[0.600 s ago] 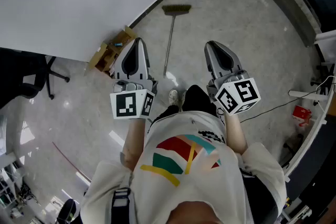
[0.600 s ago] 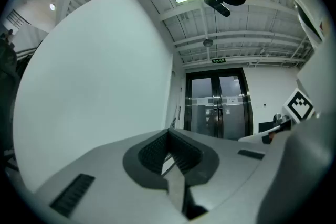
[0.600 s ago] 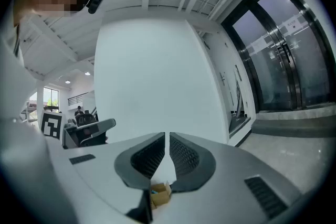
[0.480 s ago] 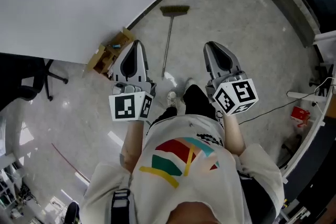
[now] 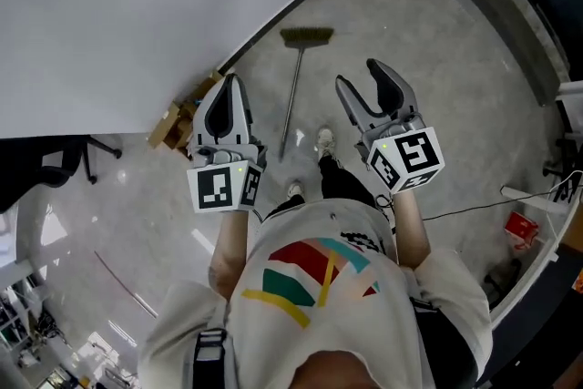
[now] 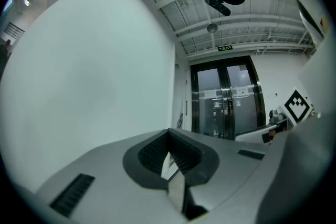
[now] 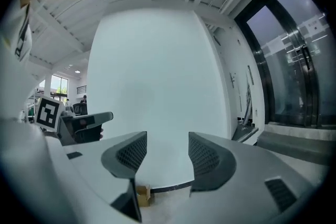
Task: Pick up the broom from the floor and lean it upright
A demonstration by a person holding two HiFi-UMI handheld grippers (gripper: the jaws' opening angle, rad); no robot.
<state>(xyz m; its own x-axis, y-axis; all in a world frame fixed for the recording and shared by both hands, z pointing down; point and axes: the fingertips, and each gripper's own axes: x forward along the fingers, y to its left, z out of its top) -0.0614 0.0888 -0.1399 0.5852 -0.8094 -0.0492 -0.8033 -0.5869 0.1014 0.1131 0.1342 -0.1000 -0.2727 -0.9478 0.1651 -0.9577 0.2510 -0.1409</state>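
Observation:
The broom lies flat on the grey floor ahead of me, its brush head near the white wall and its handle running back toward my feet. My left gripper hovers to the left of the handle with its jaws together and nothing in them; its own view shows the left gripper shut against the wall and glass doors. My right gripper is held to the right of the handle, jaws spread wide and empty. The right gripper faces the white wall. Neither view from the grippers shows the broom.
A torn cardboard box sits at the foot of the white wall, just left of my left gripper; the box also shows low in the right gripper view. An office chair stands at far left. A cable and a red object lie at right.
The right gripper's jaws have opened wide. One foot has stepped forward beside the broom's handle end, and both grippers sit slightly nearer the broom.

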